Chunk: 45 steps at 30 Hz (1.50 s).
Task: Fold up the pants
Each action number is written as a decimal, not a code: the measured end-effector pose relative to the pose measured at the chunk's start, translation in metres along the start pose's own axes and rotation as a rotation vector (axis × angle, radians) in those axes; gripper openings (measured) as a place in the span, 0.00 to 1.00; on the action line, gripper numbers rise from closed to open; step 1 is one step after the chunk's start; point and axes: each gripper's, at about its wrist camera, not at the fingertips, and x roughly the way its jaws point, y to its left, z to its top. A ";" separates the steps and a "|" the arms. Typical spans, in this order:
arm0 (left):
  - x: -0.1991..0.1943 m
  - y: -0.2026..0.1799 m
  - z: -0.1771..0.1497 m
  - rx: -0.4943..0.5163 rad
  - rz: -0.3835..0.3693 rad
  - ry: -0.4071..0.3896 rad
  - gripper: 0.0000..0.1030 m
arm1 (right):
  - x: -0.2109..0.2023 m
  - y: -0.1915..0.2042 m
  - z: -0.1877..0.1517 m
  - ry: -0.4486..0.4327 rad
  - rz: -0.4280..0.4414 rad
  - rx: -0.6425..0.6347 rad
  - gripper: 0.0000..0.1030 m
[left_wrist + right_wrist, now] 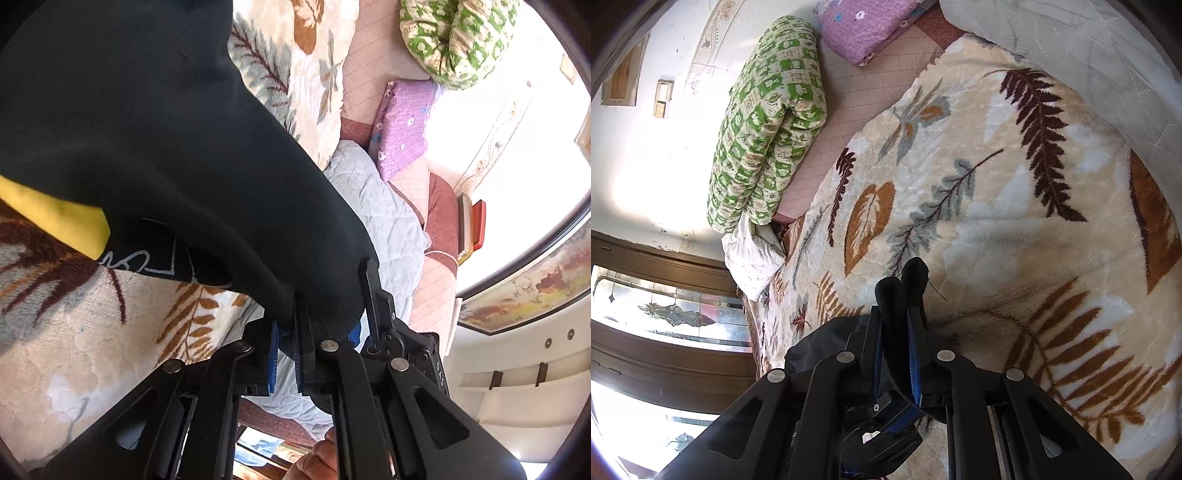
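Note:
The pants (147, 129) are black, with a yellow patch (55, 218) and white line print. In the left wrist view they hang in a broad sheet over the leaf-patterned blanket (74, 332). My left gripper (286, 332) is shut on a bunched edge of the pants. The other gripper's black fingers (373, 295) show just to its right, also at the cloth. In the right wrist view my right gripper (895, 317) is shut on a black fold of the pants (905, 280), which pokes out past the fingertips above the blanket (997, 221).
A green patterned quilt (768, 125) and a purple floral pillow (864, 29) lie at the far side of the bed. A pale grey quilt (376, 221) lies beside the blanket. A wall and a window (665, 314) border the bed.

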 end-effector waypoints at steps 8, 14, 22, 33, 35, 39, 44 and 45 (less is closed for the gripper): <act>-0.030 -0.006 0.009 -0.014 -0.040 -0.015 0.05 | 0.008 0.035 -0.012 0.004 -0.013 -0.030 0.12; -0.071 -0.009 0.026 -0.015 -0.060 -0.061 0.05 | 0.034 0.071 -0.023 0.028 0.000 -0.058 0.12; -0.144 0.002 0.060 -0.011 -0.013 -0.163 0.05 | 0.104 0.116 -0.048 0.102 0.046 -0.071 0.12; -0.231 0.022 0.097 -0.002 0.194 -0.215 0.05 | 0.209 0.125 -0.104 0.215 0.039 -0.055 0.17; -0.246 0.022 0.099 0.025 0.192 -0.227 0.06 | 0.220 0.129 -0.112 0.236 0.006 -0.080 0.17; -0.254 0.008 0.104 0.095 0.244 -0.220 0.12 | 0.213 0.147 -0.118 0.211 -0.028 -0.156 0.30; -0.252 -0.025 0.100 0.267 0.386 -0.204 0.12 | 0.162 0.175 -0.124 0.114 0.010 -0.280 0.38; -0.251 -0.032 0.100 0.300 0.417 -0.196 0.12 | 0.148 0.174 -0.126 0.084 0.035 -0.280 0.41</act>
